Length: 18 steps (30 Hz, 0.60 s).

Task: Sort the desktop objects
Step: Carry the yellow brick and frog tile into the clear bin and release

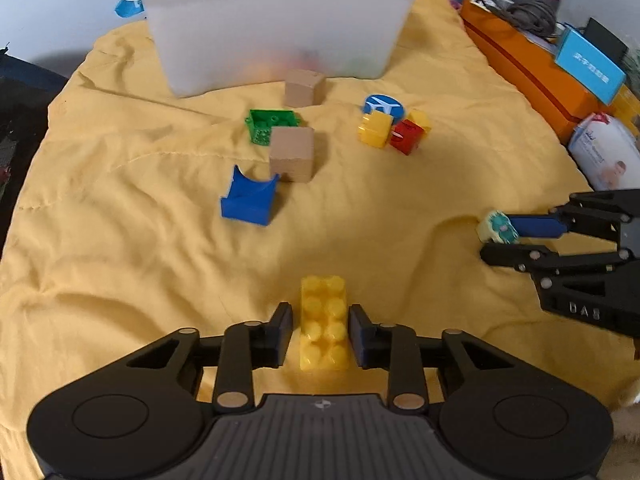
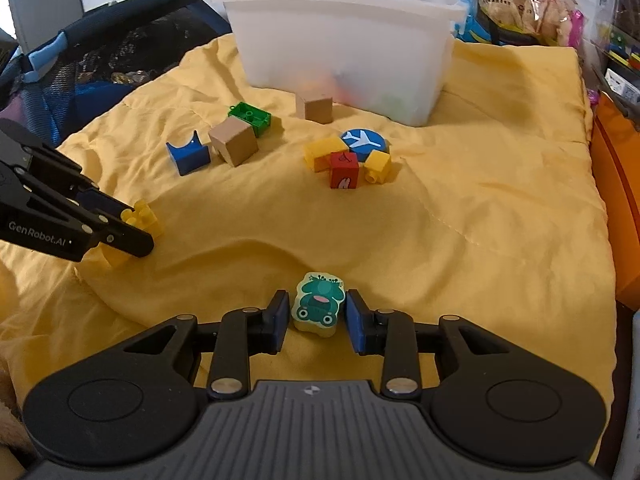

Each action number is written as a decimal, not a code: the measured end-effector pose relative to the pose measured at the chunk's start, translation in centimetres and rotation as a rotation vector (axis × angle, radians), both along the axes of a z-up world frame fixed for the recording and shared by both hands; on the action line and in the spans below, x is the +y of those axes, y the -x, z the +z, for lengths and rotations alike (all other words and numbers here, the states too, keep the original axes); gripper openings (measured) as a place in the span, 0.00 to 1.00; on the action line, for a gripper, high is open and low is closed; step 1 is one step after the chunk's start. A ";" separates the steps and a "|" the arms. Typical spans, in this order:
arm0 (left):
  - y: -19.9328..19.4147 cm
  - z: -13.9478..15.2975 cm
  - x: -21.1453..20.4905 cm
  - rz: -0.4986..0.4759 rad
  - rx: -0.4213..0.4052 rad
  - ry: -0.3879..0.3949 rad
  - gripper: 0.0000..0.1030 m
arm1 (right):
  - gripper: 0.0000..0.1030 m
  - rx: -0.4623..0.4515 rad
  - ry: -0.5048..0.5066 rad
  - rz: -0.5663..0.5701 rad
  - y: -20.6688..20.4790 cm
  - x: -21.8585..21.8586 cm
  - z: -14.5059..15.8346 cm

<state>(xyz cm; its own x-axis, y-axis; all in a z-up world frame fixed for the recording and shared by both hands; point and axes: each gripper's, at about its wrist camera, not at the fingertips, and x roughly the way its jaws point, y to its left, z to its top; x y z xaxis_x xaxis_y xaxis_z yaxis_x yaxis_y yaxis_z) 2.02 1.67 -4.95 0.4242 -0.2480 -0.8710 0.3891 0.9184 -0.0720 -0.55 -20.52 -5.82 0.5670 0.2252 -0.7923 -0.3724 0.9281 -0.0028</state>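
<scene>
My left gripper (image 1: 320, 334) is shut on a long yellow studded brick (image 1: 323, 322) above the yellow cloth; it also shows in the right wrist view (image 2: 138, 232) with the brick (image 2: 146, 216). My right gripper (image 2: 317, 318) is shut on a frog eraser (image 2: 318, 304); in the left wrist view the right gripper (image 1: 490, 242) and the eraser (image 1: 497, 228) are at the right. On the cloth lie a blue arch block (image 1: 250, 198), two wooden cubes (image 1: 292, 154) (image 1: 304, 88), a green brick (image 1: 268, 124), yellow bricks (image 1: 376, 128), a red cube (image 1: 406, 136) and a blue airplane disc (image 1: 382, 104).
A translucent white bin (image 1: 276, 28) stands at the back of the cloth, with coloured pieces inside. An orange box (image 1: 532, 68) with clutter runs along the right. A dark mesh bag (image 2: 100, 52) lies at the left in the right wrist view.
</scene>
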 end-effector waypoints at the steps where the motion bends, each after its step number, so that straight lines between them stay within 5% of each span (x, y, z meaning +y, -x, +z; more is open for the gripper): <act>1: 0.6 -0.1 -0.1 -0.013 -0.023 -0.007 0.33 | 0.33 0.001 0.007 -0.007 0.2 0.0 0.0; 7: 0.0 1.2 -0.4 -0.097 -0.070 -0.034 0.26 | 0.26 0.010 -0.001 -0.027 0.2 0.3 0.3; 11: -3.4 5.9 0.3 -0.073 -0.183 0.002 0.26 | 0.26 -0.034 -0.032 -0.041 -1.1 0.6 2.5; 18: -11.9 15.1 -0.5 -0.044 -0.429 -0.014 0.26 | 0.26 -0.245 -0.080 -0.058 -7.6 0.7 9.9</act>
